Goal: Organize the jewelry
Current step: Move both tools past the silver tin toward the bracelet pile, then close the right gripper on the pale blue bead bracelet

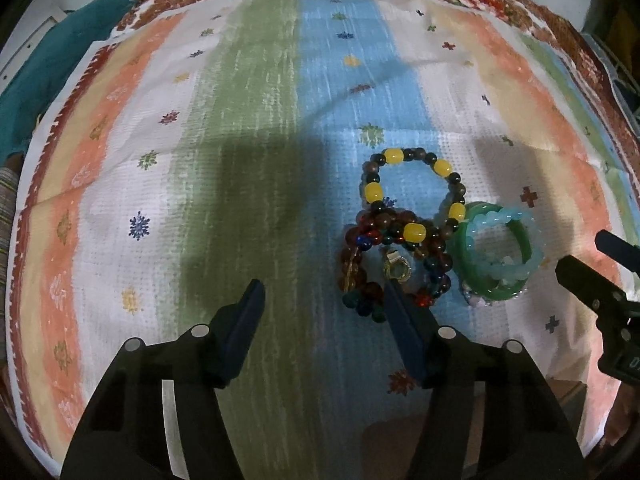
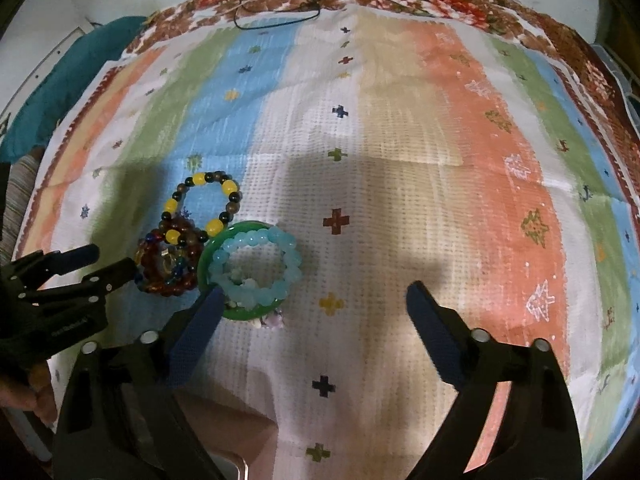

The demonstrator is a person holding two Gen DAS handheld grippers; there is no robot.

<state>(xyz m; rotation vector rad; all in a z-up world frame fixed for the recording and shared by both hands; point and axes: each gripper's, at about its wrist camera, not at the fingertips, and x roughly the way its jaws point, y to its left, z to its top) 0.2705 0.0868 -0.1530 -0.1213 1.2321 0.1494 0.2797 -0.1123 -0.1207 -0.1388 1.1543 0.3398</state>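
A pile of jewelry lies on a striped cloth (image 1: pixel 256 128). A bracelet of yellow and dark beads (image 1: pixel 412 184) lies farthest. Dark red and blue bead bracelets (image 1: pixel 360 248) with a small gold ring (image 1: pixel 396 270) lie nearer. A green bangle (image 1: pixel 494 256) holds a pale blue bead bracelet (image 1: pixel 500 240). My left gripper (image 1: pixel 322 300) is open, its right finger at the red beads. In the right wrist view my right gripper (image 2: pixel 314 300) is open, its left finger beside the green bangle (image 2: pixel 208 260) and blue bracelet (image 2: pixel 256 268).
The striped cloth (image 2: pixel 440 160) covers the surface, with a floral border at the far edge. A black cord (image 2: pixel 280 16) lies at the far edge. A teal cloth (image 1: pixel 52 60) sits at the far left. The left gripper shows at the left of the right wrist view (image 2: pixel 100 260).
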